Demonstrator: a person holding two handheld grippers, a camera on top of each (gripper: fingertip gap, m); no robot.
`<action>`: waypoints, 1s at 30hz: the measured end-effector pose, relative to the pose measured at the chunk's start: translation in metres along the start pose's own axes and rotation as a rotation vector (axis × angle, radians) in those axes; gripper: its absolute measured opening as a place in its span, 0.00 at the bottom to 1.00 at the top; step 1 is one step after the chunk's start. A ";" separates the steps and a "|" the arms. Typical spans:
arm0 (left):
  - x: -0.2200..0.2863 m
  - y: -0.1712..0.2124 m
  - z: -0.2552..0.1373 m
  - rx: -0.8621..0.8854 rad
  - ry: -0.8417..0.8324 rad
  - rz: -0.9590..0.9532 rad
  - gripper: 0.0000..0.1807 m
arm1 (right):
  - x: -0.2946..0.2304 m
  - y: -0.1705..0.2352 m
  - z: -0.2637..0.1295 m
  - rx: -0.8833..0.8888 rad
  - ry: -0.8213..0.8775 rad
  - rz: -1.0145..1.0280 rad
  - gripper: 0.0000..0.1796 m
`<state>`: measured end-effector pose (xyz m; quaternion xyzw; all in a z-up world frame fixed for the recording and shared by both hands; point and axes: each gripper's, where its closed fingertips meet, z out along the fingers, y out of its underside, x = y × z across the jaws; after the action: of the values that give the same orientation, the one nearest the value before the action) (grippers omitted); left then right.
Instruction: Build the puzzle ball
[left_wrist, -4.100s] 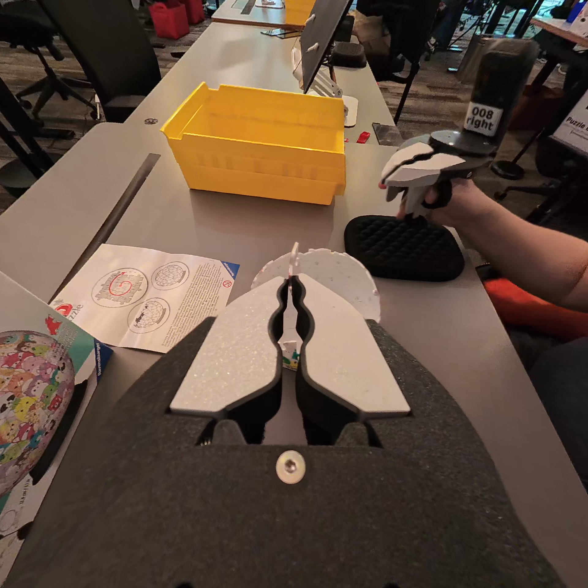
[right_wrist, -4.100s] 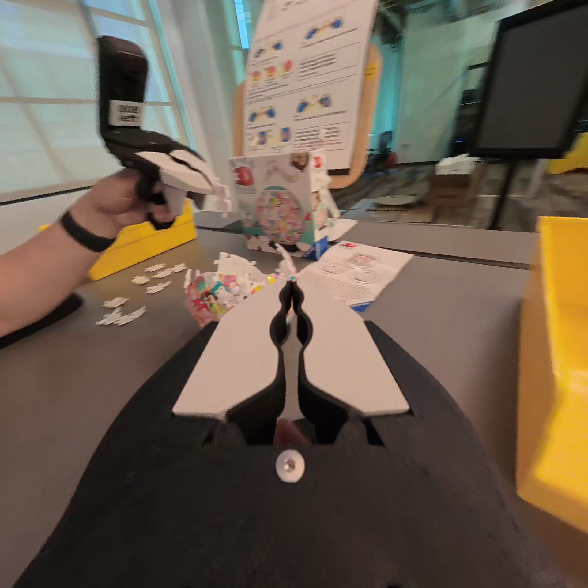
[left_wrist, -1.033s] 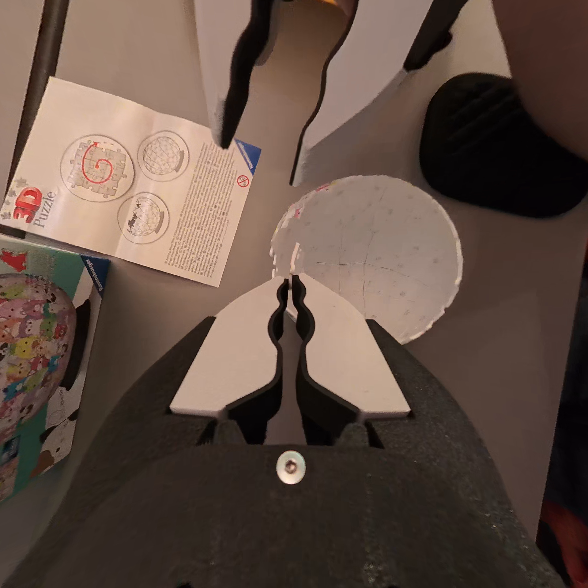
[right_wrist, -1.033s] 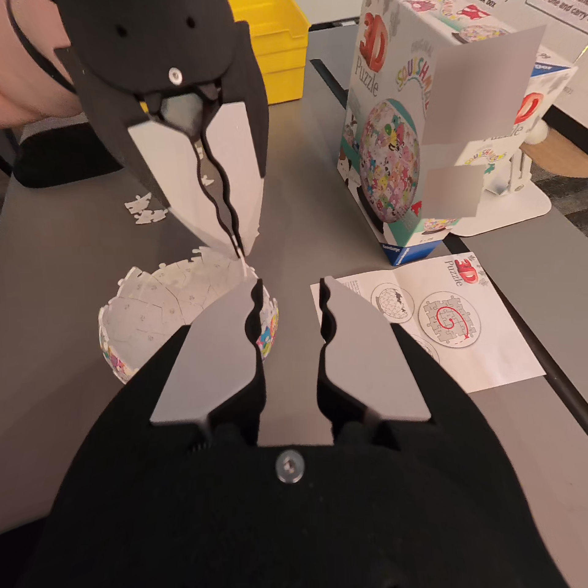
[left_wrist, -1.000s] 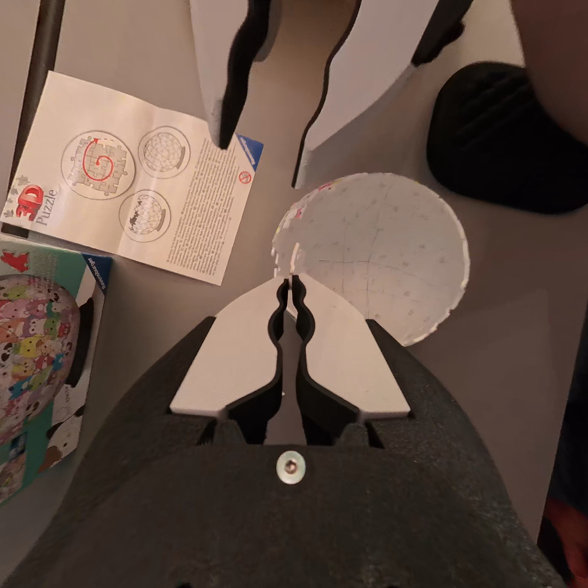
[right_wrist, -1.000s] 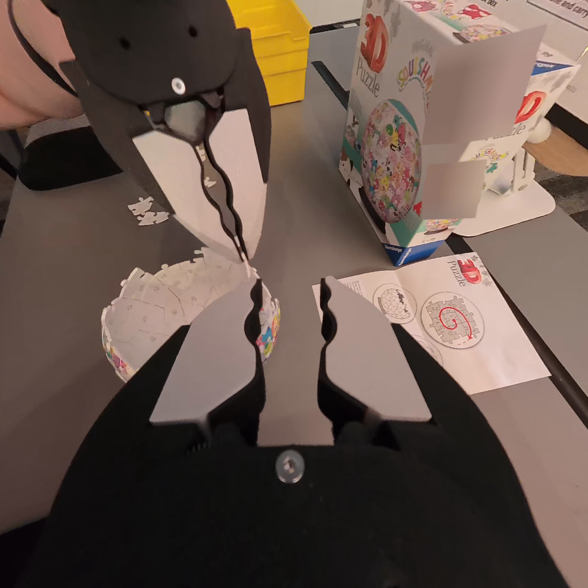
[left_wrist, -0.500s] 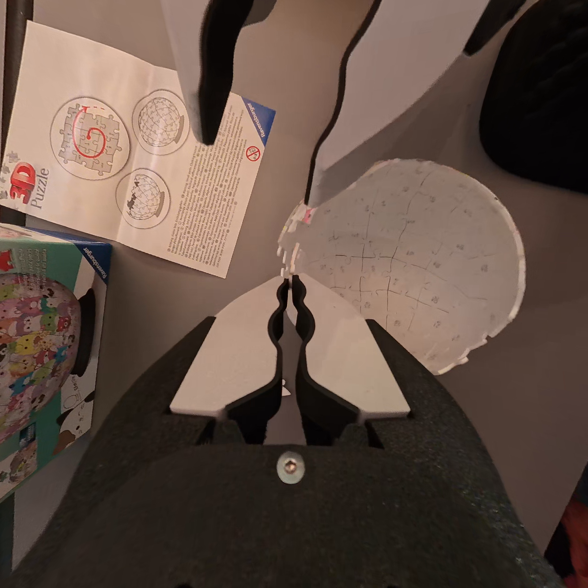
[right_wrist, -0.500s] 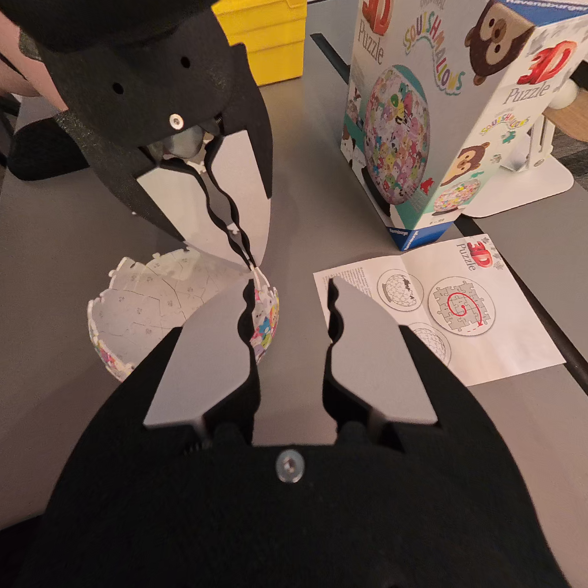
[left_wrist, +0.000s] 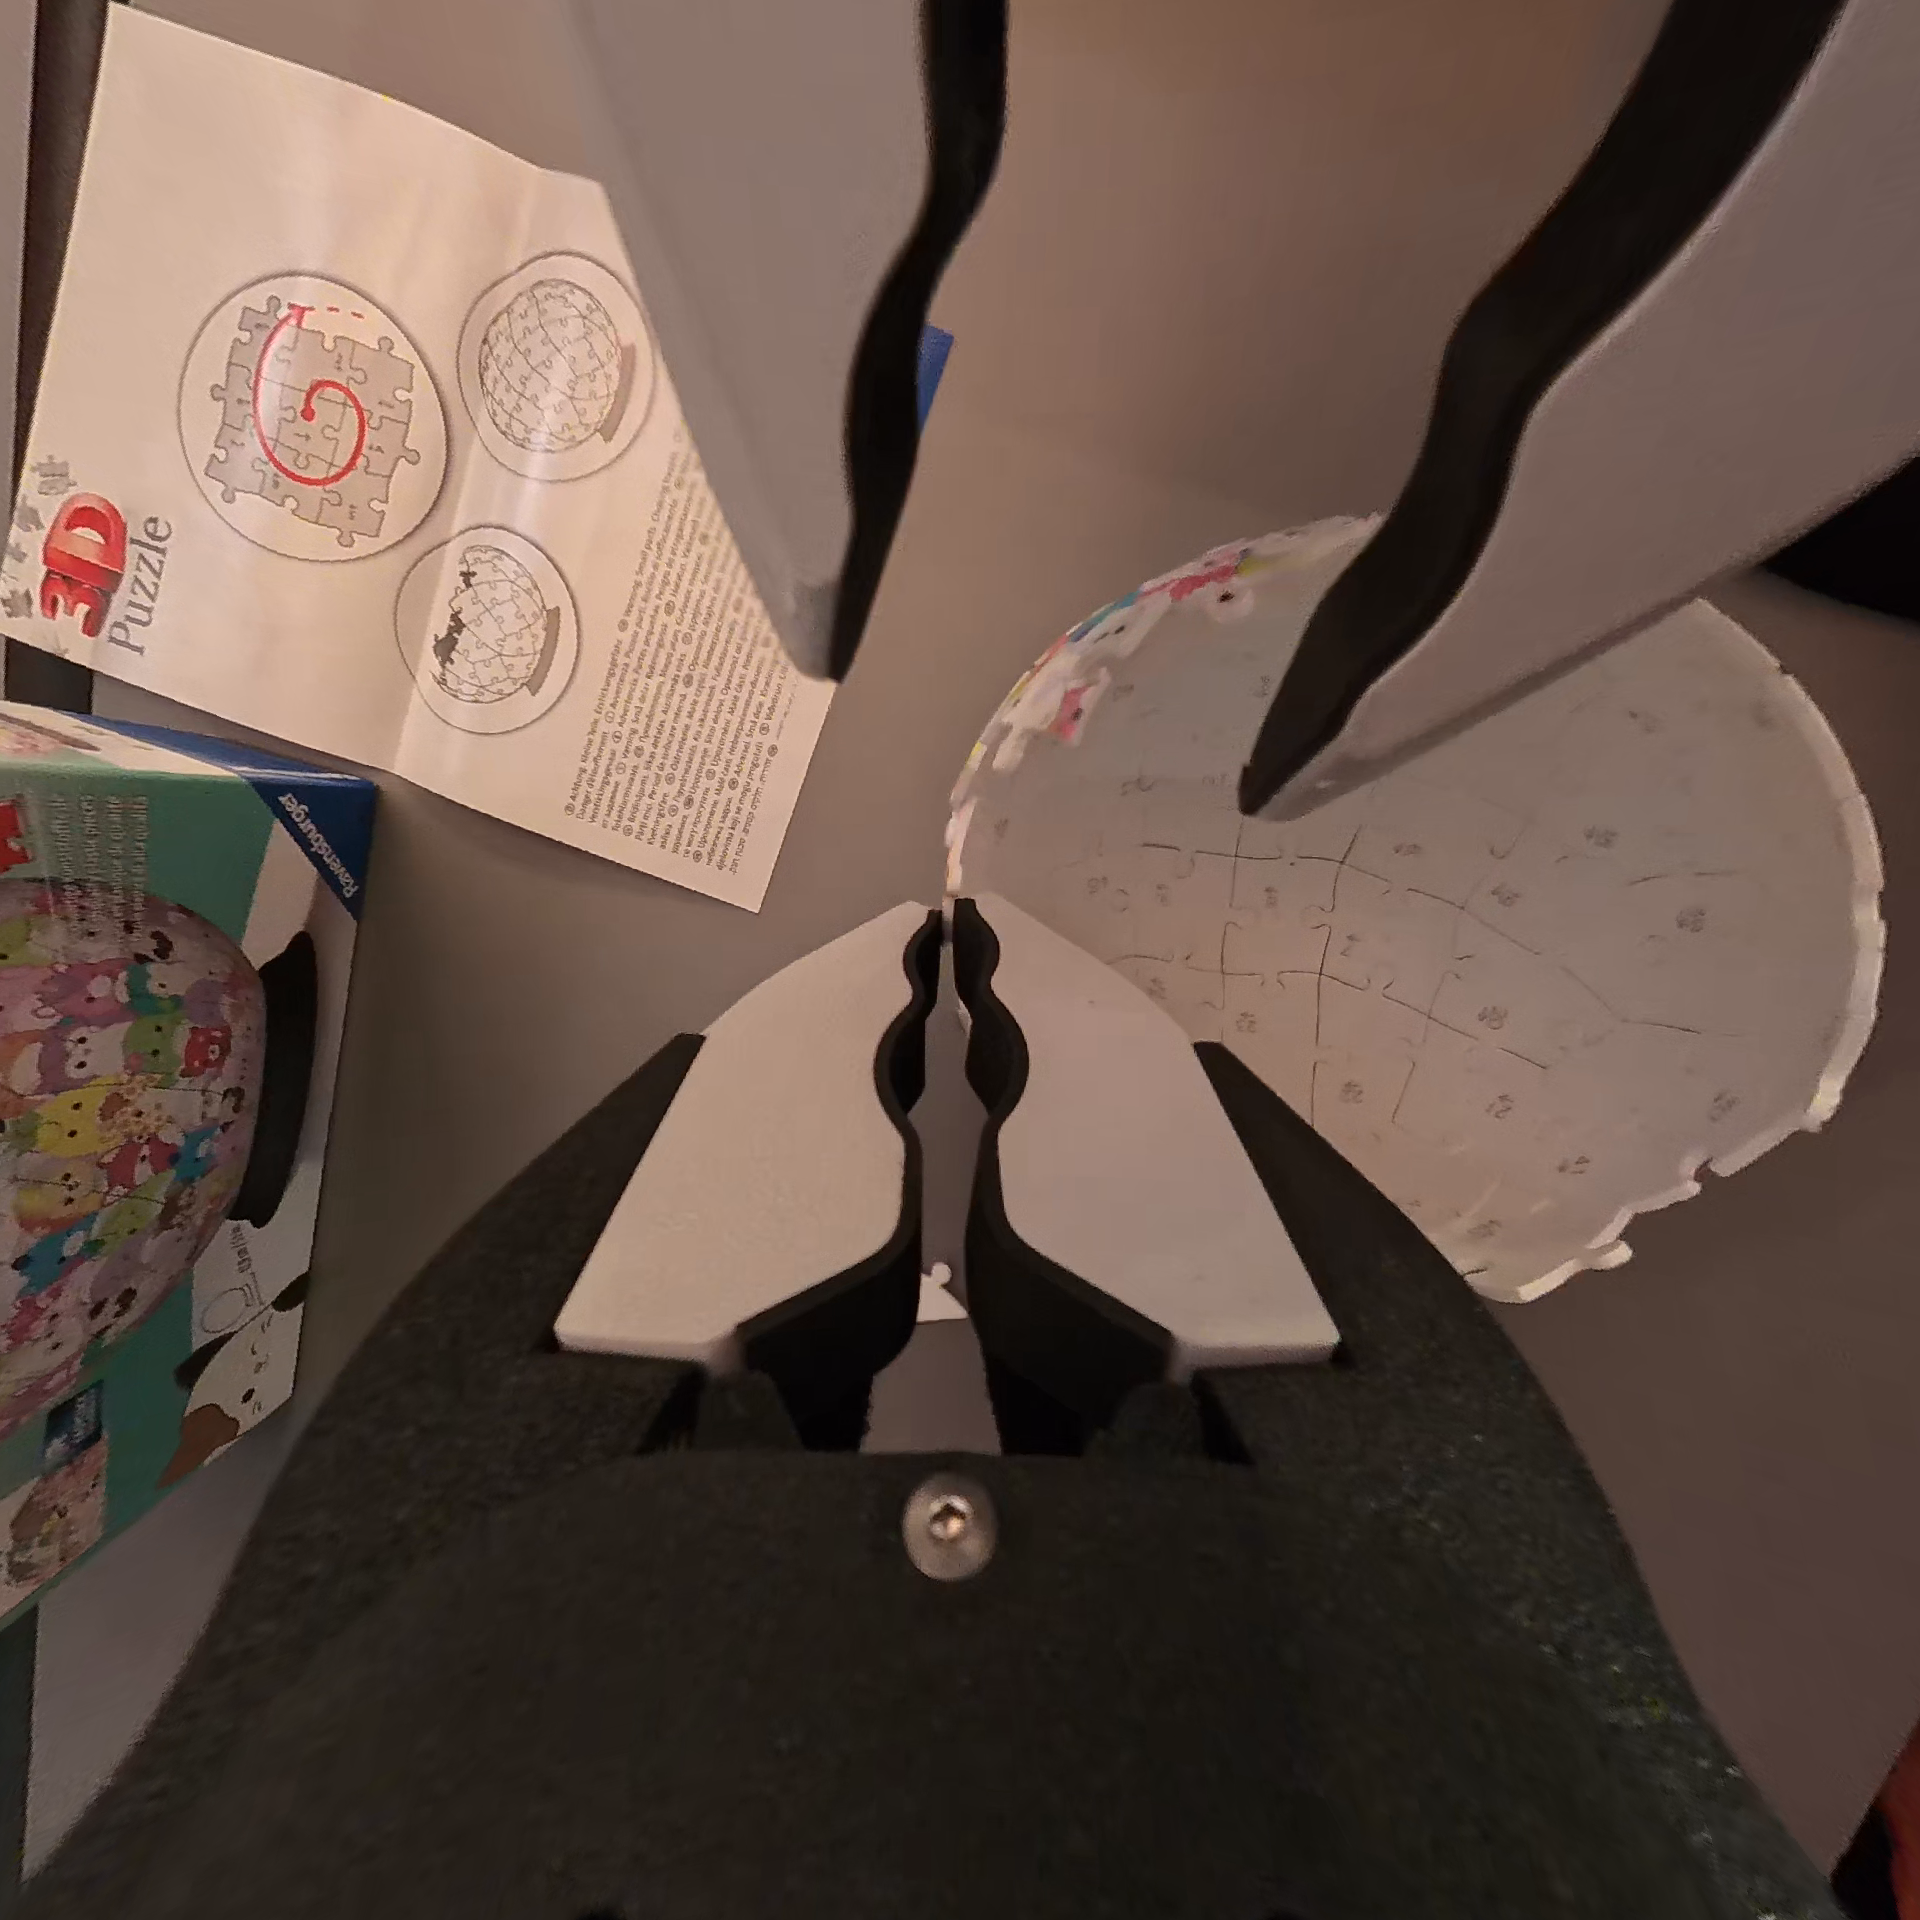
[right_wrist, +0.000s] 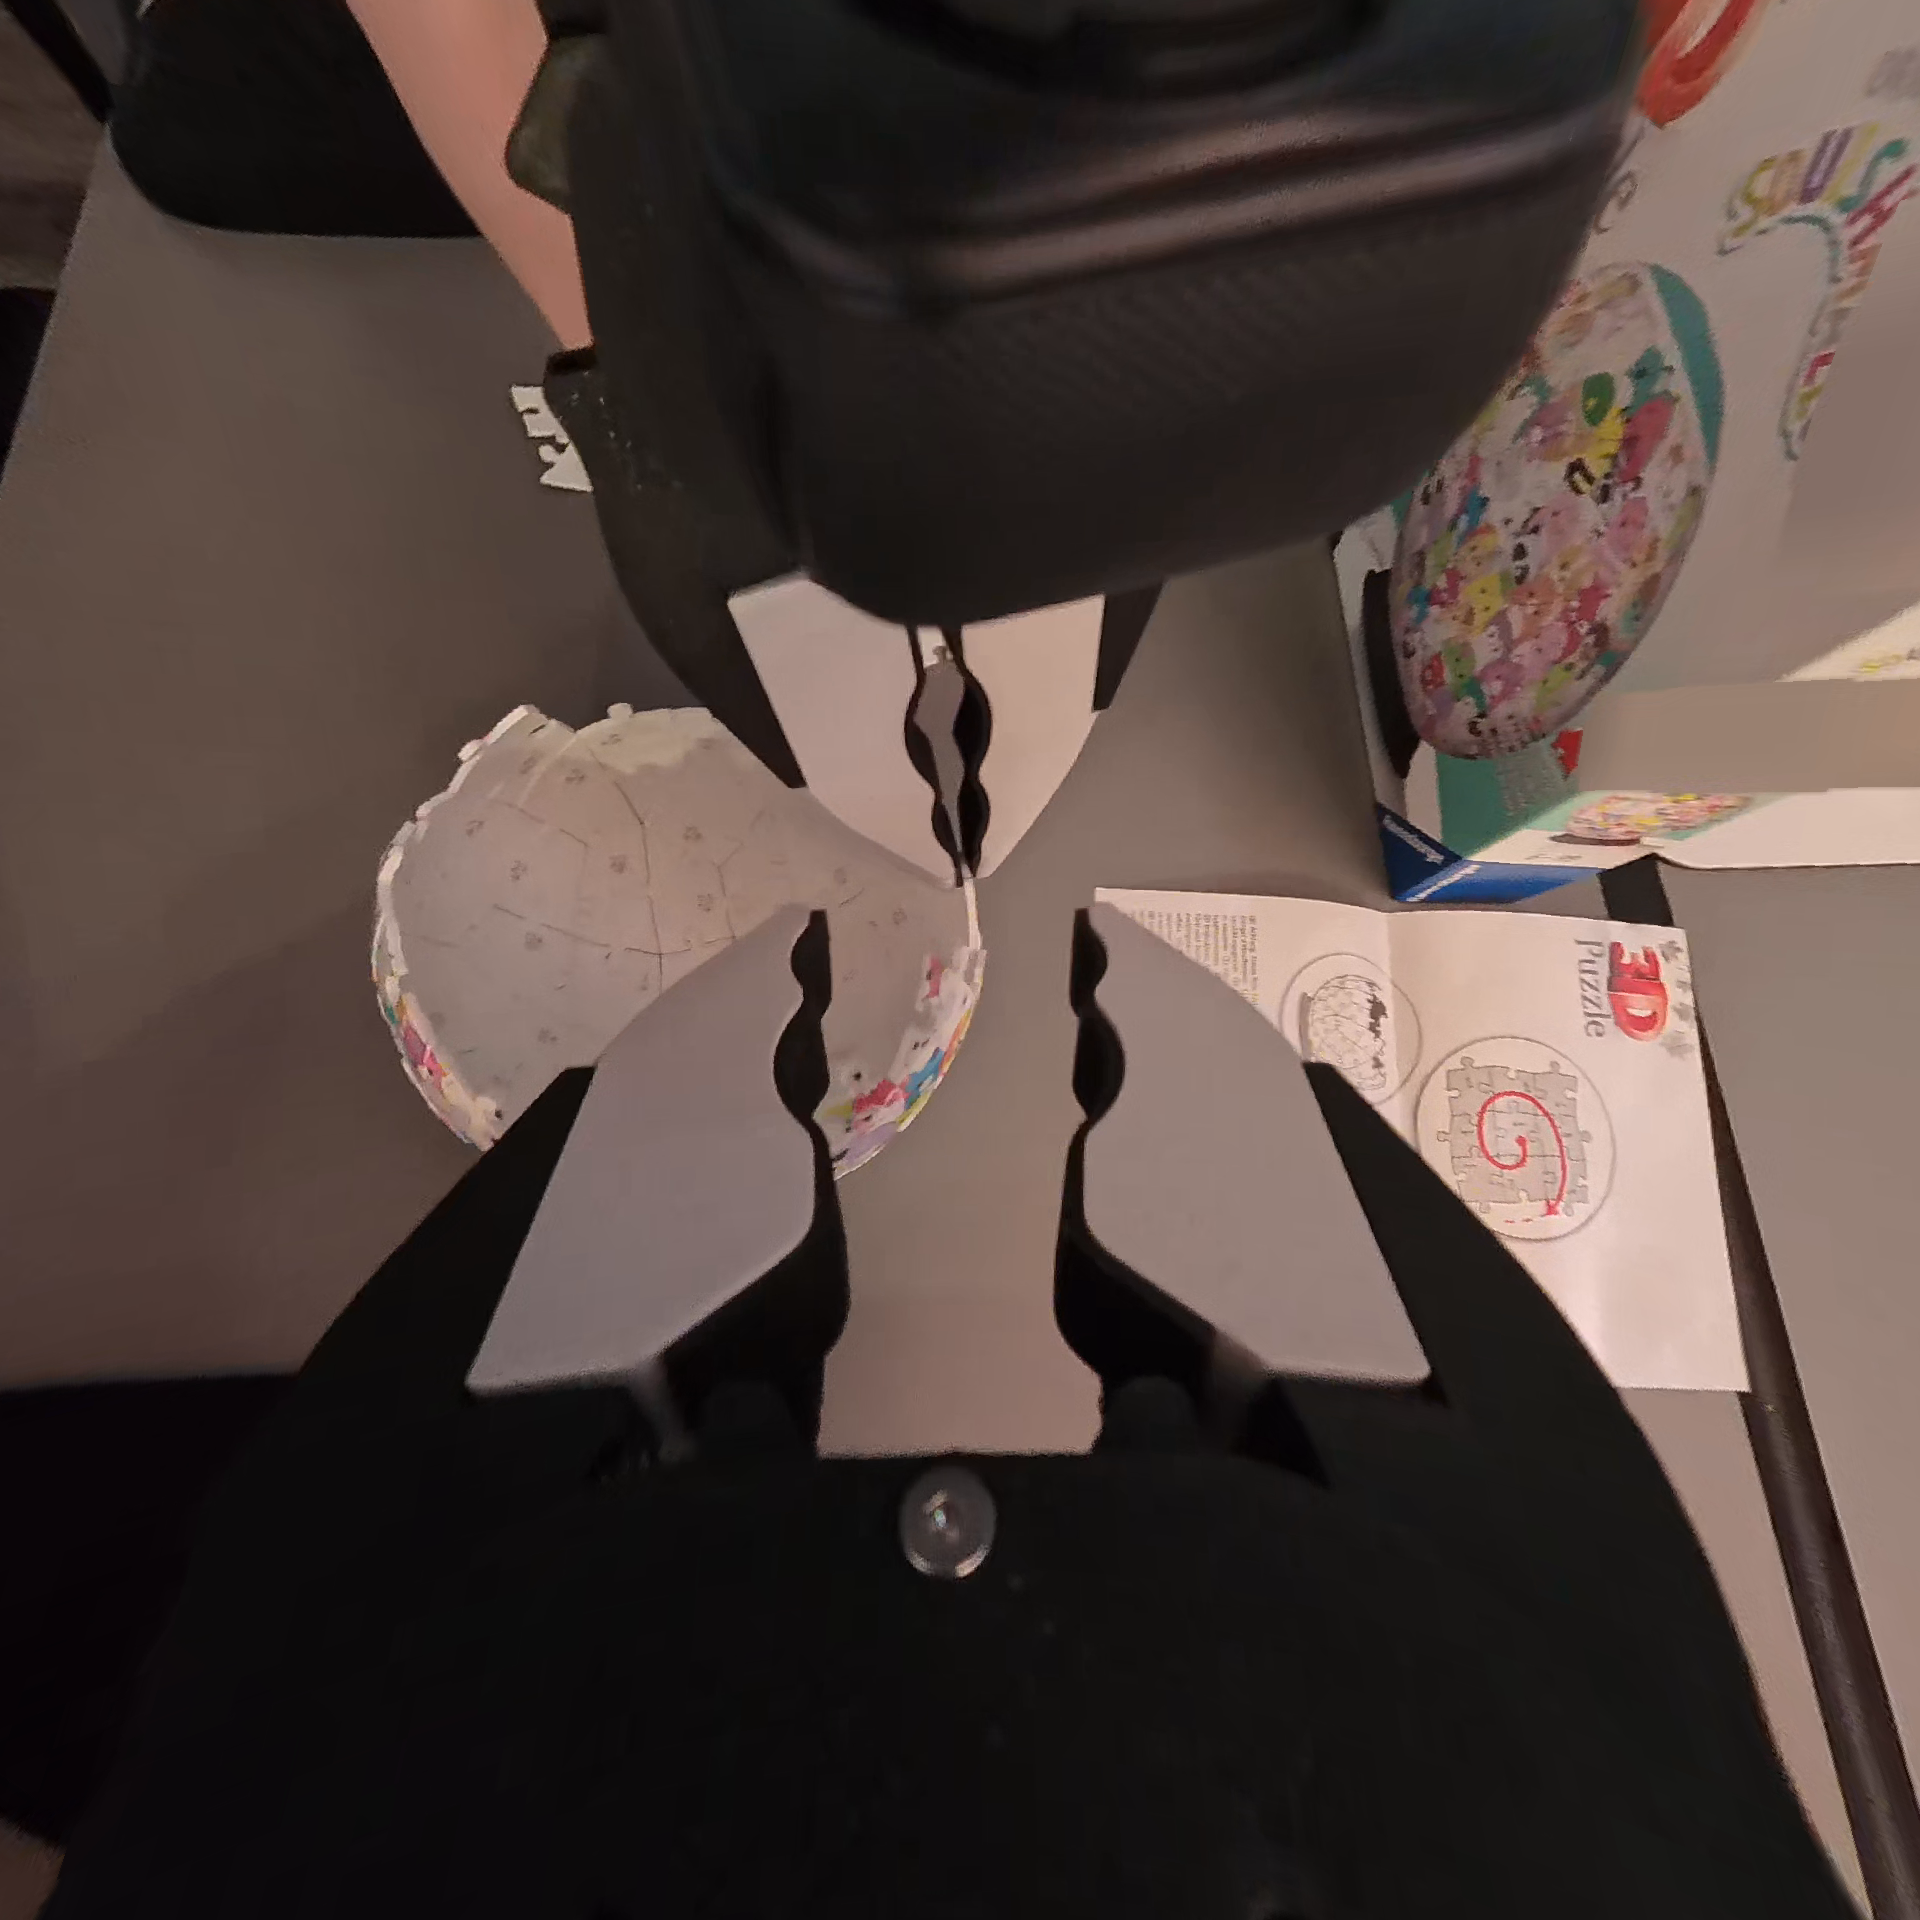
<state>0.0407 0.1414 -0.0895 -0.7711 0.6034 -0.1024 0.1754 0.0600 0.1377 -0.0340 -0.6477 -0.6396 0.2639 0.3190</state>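
The half-built puzzle ball (left_wrist: 1475, 966) is a white bowl-shaped shell with a colourful outside, resting tilted on the grey table; it also shows in the right wrist view (right_wrist: 582, 894). My left gripper (left_wrist: 948, 912) is shut on the shell's rim, and a small white tab shows deep between its fingers. It comes down from above in the right wrist view (right_wrist: 961, 868). My right gripper (right_wrist: 951, 925) is open and straddles the same rim. One finger is inside the bowl and one outside, just in front of the left tips. It shows from above in the left wrist view (left_wrist: 1049, 727).
The puzzle box (left_wrist: 114, 1091) stands left of the shell, also in the right wrist view (right_wrist: 1558, 520). The folded instruction leaflet (left_wrist: 416, 468) lies beside it, also in the right wrist view (right_wrist: 1507, 1091). A few loose white pieces (right_wrist: 551, 436) lie behind the left gripper. A dark slot (right_wrist: 1787, 1351) crosses the table. The grippers' ends are close to 6 centimeters from one another. The dark slot (right_wrist: 1787, 1351) is about 30 centimeters from both grippers' fingertips.
The right gripper has moved in over the shell and opened a little wider, so one finger now sits inside the bowl. The left gripper stays shut on the rim, closer to the table.
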 end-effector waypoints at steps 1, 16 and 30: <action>0.000 0.000 0.000 0.003 0.000 -0.001 0.01 | 0.000 0.001 0.002 -0.012 -0.001 -0.001 0.25; -0.002 0.002 -0.002 0.042 -0.013 -0.017 0.01 | 0.002 0.006 0.023 -0.181 0.010 -0.104 0.19; -0.005 0.005 -0.003 0.074 -0.015 -0.050 0.01 | 0.011 -0.006 0.006 0.009 -0.236 0.091 0.14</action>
<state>0.0339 0.1445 -0.0887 -0.7797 0.5783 -0.1236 0.2057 0.0525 0.1488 -0.0329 -0.6391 -0.6415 0.3551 0.2322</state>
